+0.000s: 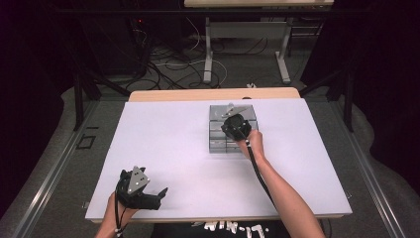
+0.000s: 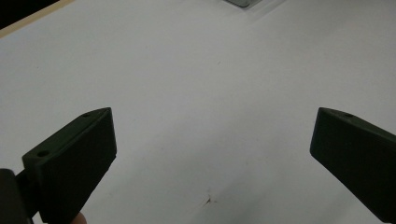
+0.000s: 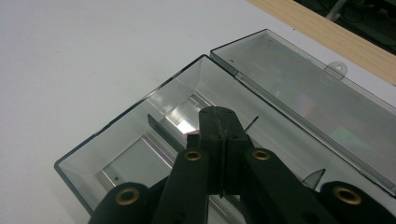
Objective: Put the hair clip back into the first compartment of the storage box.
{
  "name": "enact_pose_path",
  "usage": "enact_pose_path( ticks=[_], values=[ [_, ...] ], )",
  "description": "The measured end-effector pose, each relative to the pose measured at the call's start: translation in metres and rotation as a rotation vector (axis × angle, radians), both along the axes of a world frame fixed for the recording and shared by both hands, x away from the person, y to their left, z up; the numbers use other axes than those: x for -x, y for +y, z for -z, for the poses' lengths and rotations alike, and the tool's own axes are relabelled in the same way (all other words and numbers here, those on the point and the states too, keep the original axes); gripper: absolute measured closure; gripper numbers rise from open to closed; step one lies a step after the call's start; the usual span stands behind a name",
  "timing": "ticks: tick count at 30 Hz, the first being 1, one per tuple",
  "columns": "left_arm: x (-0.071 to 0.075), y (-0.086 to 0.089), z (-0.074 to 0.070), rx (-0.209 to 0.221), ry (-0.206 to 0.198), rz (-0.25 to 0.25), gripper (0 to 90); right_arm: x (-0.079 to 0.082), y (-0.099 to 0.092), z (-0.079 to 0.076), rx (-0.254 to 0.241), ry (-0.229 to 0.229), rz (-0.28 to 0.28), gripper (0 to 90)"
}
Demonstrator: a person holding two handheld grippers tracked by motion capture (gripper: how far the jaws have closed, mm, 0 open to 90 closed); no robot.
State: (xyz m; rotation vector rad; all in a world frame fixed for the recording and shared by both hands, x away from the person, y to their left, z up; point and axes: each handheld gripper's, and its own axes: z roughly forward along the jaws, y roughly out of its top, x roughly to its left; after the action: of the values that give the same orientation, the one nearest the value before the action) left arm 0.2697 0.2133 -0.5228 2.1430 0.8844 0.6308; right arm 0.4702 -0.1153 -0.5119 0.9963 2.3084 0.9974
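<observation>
Over the open clear box (image 3: 140, 140) at one o'clock on the table (image 1: 168, 148), my right gripper (image 3: 218, 122), pressed together on something small and pink, should sink straight into the compartment before spreading, while my left gripper (image 2: 210, 140) rests spread at seven o'clock.

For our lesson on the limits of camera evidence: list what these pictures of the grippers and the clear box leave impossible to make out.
- High view: the inside of the box is too small, and the right gripper covers part of it.
- Right gripper view: the shut jaws hide most of a small pink thing; what it is, and whether it is held, cannot be told.
- Left gripper view: the top edge cuts off the box, leaving a corner.
</observation>
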Motion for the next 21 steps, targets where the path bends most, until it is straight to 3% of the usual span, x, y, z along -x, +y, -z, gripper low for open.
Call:
enact_pose_path(
  ticks=[7, 11, 12, 21],
  values=[
    [0.0000, 0.0001, 0.0000, 0.003, 0.003, -0.001, 0.4, -0.0041, 0.0022, 0.0024, -0.006, 0.000, 0.005, 90.0],
    [0.0003, 0.0001, -0.0003, 0.001, 0.005, 0.001, 0.4, -0.0048, 0.0039, 0.0027, 0.005, 0.027, 0.012, 90.0],
    [0.0003, 0.0001, -0.0003, 0.001, 0.005, 0.001, 0.4, -0.0062, 0.0038, 0.0038, 0.005, 0.007, -0.002, 90.0],
    [0.0003, 0.0002, -0.0003, 0.001, 0.005, 0.002, 0.4, -0.0092, 0.0075, 0.0089, 0.006, 0.037, -0.001, 90.0]
  ],
)
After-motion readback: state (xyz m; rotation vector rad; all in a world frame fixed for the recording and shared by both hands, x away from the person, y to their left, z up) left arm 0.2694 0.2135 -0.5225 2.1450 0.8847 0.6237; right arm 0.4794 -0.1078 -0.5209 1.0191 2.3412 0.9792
